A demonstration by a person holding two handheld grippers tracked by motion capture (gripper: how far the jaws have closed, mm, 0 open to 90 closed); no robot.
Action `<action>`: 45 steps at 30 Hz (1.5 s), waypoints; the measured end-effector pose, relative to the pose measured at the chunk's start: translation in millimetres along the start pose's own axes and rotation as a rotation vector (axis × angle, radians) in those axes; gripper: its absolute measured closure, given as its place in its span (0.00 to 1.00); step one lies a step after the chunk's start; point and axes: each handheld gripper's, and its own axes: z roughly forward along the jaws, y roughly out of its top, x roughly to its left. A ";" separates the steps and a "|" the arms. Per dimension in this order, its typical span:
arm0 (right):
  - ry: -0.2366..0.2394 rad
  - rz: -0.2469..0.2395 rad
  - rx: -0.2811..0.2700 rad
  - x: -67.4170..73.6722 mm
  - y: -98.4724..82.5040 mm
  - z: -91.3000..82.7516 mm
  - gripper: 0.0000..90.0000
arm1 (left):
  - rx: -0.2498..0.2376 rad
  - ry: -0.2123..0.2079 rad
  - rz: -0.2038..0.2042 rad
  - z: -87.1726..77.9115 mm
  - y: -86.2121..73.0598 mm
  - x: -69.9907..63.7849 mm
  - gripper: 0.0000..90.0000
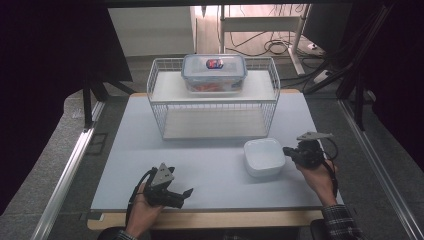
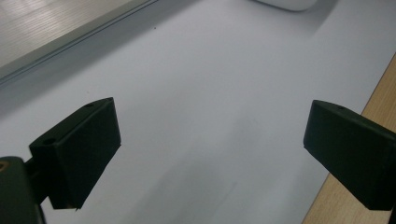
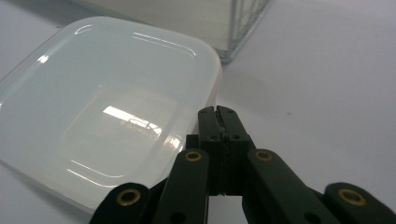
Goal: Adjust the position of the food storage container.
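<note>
Right tongs (image 3: 218, 111) pressed closed, empty, just beside white lidded container (image 1: 264, 157) on table (image 1: 210, 165). Left tongs (image 2: 210, 149) gaped wide over bare table, well apart from container, near front edge.

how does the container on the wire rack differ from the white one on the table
The lidded container sits on the wire rack's top shelf; the white container sits on the table. The lidded one is clear with a clip-on lid and reddish contents; the white one is milky. Both are squarish with rounded corners.
</note>
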 end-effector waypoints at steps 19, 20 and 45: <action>0.175 -0.055 0.005 55.8 13.2 23.8 0.99 | 0.003 -0.003 0.001 1.0 0.0 -0.3 0.04; 0.183 -0.058 0.007 58.8 13.6 24.9 0.99 | 0.003 -0.002 0.001 1.0 0.0 -0.2 0.04; 0.235 -0.128 -0.028 96.3 20.8 27.0 0.82 | 0.002 -0.045 -0.059 -1.0 1.1 1.7 0.05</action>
